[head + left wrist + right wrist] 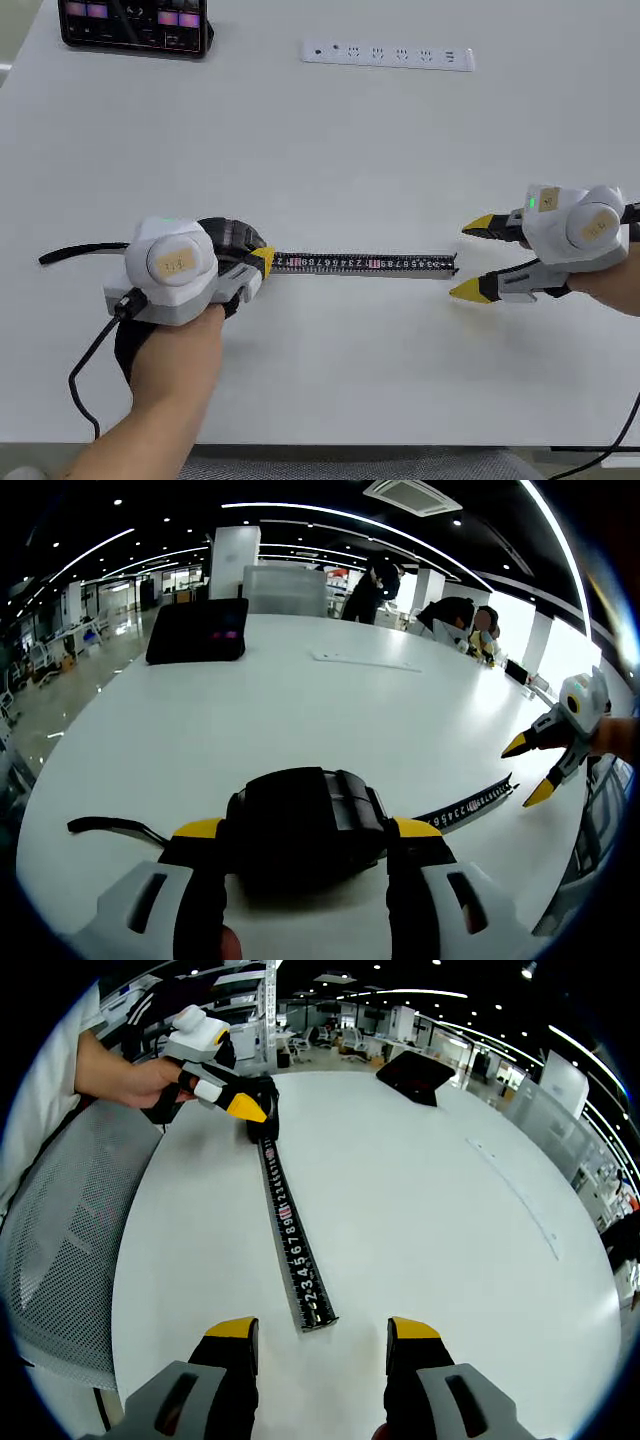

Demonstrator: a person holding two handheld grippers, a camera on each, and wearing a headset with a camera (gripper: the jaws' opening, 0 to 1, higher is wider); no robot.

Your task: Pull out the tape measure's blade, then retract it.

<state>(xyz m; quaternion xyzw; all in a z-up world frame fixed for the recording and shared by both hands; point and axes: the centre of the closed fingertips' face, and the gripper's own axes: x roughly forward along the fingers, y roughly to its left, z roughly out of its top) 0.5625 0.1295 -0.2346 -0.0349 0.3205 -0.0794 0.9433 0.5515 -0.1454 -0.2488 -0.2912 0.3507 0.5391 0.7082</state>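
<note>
A black tape measure case [232, 240] sits on the white table, clamped between the yellow-tipped jaws of my left gripper [245, 262]. The left gripper view shows the case [305, 825] held from both sides. Its black blade [365, 264] lies pulled out flat across the table to the right, ending at the hook [454, 265]. My right gripper [472, 260] stands open just past the hook, one jaw on each side, not touching it. In the right gripper view the blade's end [315, 1315] lies between the open jaws of my right gripper [322, 1330].
A black wrist strap [80, 252] trails left from the case. A dark tablet [135, 25] and a white power strip [388, 54] lie at the table's far edge. A cable [95, 360] hangs from the left gripper. A mesh chair [60, 1270] stands by the near edge.
</note>
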